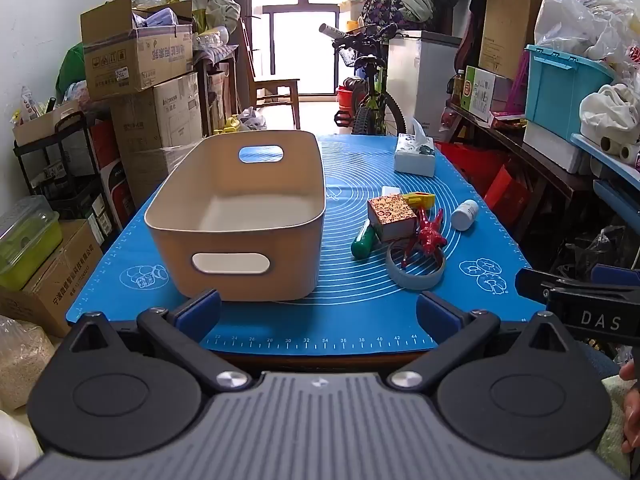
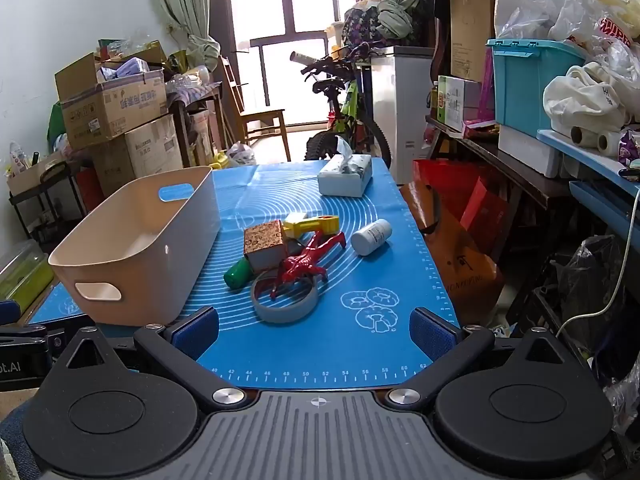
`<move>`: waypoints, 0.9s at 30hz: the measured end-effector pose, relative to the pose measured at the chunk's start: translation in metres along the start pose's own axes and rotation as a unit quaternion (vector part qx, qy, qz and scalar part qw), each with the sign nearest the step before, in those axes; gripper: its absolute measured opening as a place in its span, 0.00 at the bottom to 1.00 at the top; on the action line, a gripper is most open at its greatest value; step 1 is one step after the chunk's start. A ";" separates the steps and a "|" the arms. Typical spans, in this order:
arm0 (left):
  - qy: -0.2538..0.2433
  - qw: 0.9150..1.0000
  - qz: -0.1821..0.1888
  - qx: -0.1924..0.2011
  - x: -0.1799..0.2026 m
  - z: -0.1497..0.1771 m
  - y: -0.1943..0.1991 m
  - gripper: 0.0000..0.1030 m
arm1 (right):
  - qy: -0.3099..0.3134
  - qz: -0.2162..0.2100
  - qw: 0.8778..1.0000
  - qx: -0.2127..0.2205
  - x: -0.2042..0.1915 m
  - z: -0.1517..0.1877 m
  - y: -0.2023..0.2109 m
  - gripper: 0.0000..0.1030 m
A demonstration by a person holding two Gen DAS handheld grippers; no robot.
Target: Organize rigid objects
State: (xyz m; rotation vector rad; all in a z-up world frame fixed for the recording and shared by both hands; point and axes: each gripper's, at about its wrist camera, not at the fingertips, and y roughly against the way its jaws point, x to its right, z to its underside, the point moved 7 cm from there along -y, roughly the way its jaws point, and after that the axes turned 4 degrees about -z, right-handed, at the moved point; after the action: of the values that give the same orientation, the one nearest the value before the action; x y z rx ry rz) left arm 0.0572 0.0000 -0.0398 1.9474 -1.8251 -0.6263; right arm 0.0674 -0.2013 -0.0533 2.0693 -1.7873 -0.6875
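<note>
Blue mat (image 1: 360,312), beige bin (image 1: 240,216), cluttered storeroom

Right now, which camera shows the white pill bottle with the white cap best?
The right wrist view: the white pill bottle lies on its side, label and cap visible, apart from the pile. The left wrist view shows it smaller, nearer the mat's edge, its label less readable.
</note>
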 end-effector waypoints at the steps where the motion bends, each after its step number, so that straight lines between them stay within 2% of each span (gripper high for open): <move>1: 0.000 1.000 0.000 -0.002 0.000 0.000 0.000 1.00 | -0.002 -0.001 1.000 -0.002 0.000 0.000 0.000 0.98; 27: -0.002 1.000 -0.002 0.000 0.000 0.000 0.000 1.00 | -0.004 0.000 1.000 -0.004 0.001 0.001 -0.001 0.98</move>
State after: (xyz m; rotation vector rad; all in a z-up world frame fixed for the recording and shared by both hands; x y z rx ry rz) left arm 0.0573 -0.0005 -0.0400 1.9519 -1.8250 -0.6324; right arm 0.0679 -0.2026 -0.0546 2.0659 -1.7855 -0.7018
